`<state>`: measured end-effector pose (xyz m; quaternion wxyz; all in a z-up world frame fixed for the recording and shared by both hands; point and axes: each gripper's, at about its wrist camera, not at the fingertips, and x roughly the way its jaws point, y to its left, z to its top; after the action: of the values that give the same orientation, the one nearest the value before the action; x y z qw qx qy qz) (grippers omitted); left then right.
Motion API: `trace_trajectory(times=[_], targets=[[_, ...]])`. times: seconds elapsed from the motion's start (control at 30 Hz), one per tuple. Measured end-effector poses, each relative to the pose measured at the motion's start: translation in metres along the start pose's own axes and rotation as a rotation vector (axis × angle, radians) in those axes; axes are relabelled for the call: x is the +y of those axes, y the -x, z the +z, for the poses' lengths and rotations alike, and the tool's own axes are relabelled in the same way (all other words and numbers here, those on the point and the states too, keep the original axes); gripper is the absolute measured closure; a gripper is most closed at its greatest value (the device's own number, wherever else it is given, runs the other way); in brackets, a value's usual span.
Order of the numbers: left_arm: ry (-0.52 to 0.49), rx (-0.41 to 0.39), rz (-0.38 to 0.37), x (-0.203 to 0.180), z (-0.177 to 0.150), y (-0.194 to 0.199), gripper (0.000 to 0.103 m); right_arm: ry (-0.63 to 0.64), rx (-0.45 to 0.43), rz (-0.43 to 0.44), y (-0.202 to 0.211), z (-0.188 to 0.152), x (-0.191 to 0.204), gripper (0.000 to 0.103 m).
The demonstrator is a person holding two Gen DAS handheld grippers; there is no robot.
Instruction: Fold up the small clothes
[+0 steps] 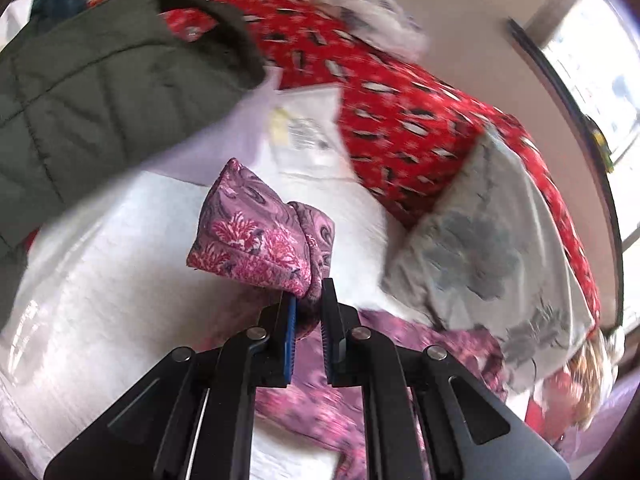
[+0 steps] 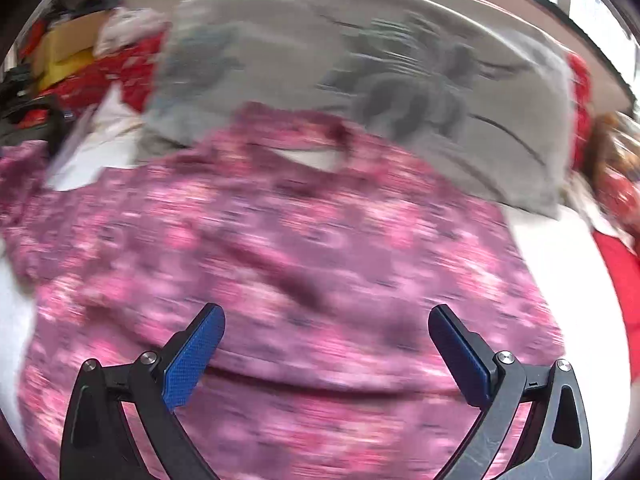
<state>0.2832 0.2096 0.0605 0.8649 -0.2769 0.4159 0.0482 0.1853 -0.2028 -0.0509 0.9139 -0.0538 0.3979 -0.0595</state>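
Pink floral top (image 2: 280, 240): soft, limp, light; left gripper (image 1: 308, 300) pinches its sleeve (image 1: 256, 236), right gripper (image 2: 326, 316) spread wide, holding nothing; best grabbed at hems.

The pink-and-purple patterned fabric garment (image 2: 280, 248) lies on the white quilted bed (image 1: 120, 260). Behind the garment rests the grey floral pillow (image 2: 360, 60), with the red patterned blanket (image 1: 400, 120) behind that.

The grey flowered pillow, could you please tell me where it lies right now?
In the left wrist view the grey flowered pillow lies to the right, against the red patterned blanket; in the right wrist view it sits just beyond the pink garment.
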Motion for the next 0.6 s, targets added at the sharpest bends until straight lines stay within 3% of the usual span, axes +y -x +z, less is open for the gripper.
trace_trajectory(times=[0.13, 0.23, 0.6], targets=[[-0.049, 0.02, -0.045, -0.033, -0.017, 0.005, 0.095, -0.086, 0.052, -0.062, -0.014, -0.022, -0.047, 0.001], [-0.088, 0.036, -0.07, -0.059, -0.033, 0.008, 0.095, -0.21, 0.047, 0.03, -0.019, -0.036, -0.071, 0.001], [-0.169, 0.154, -0.143, -0.141, -0.097, -0.018, 0.095, -0.224, 0.004, 0.058, -0.016, -0.043, -0.076, 0.0]])
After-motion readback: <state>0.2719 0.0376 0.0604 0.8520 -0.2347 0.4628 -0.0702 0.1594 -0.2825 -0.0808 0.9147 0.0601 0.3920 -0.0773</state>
